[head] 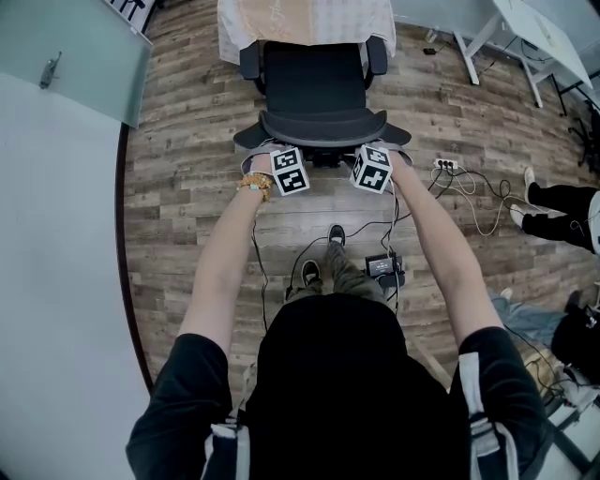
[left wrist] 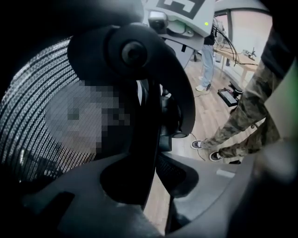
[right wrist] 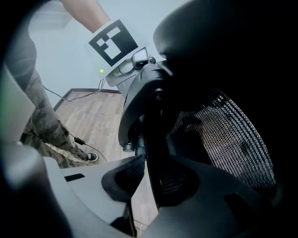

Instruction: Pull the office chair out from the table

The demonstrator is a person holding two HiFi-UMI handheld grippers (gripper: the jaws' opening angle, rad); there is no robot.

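The left claw (left wrist: 151, 182) is clamping the dark frame bar of the office chair (head: 317, 84) backrest, its jaws pressing the bar from both sides. The right claw (right wrist: 149, 186) is gripping the same backrest frame likewise. The chair is standing on the wood floor (head: 187, 141), facing the cloth-covered bench (head: 309, 23), its seat front at the bench's near edge.
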